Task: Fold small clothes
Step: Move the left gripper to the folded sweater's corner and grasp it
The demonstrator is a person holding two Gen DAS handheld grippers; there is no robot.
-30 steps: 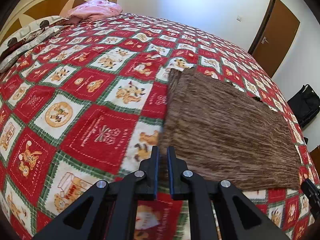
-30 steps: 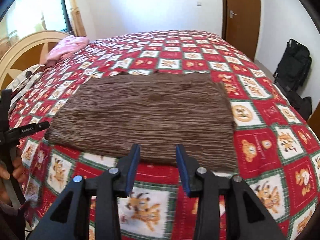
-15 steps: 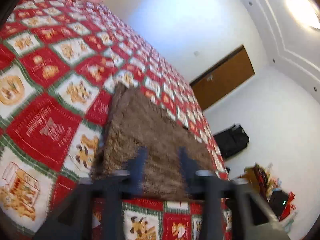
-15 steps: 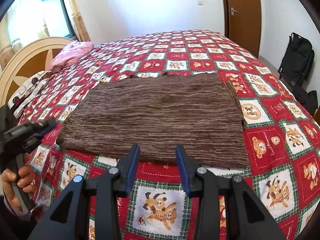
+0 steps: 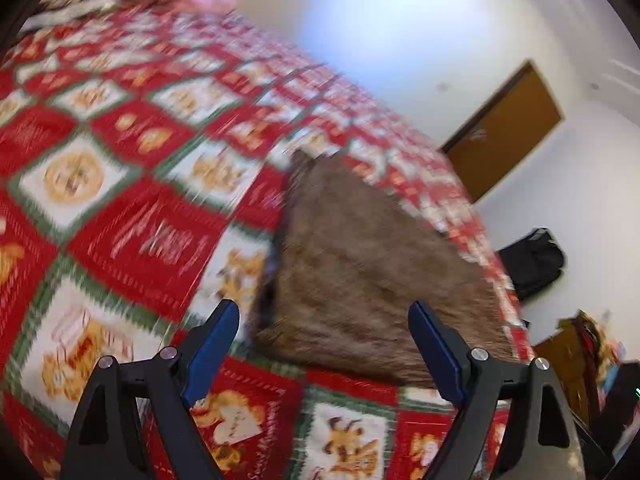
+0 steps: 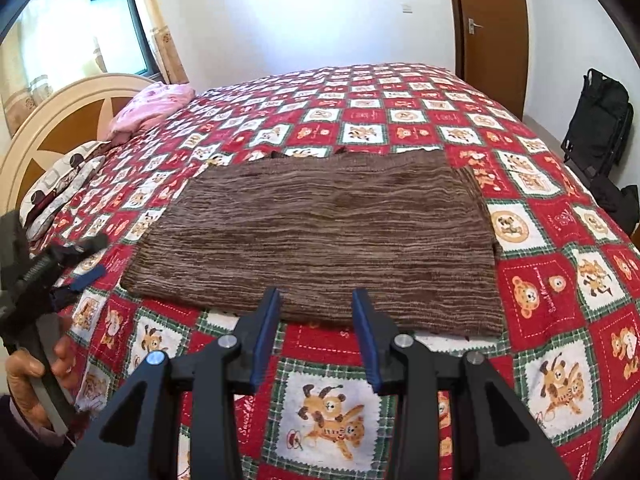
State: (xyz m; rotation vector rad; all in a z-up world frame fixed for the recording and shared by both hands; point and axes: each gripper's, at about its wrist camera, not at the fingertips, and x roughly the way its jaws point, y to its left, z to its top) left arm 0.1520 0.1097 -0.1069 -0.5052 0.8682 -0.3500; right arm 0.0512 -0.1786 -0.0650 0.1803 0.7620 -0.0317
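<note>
on the quilt, folded brown garment motion-blurred in left view, left claw just opened wide, right claw narrow, empty

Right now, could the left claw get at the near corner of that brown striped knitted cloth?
Probably yes. The left claw stands open just short of the brown striped knitted cloth, with only red checked bedspread between.

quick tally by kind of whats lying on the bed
brown knitted garment: 1
pink bundle by the headboard: 1
patterned pillows: 2
Total: 4
</note>
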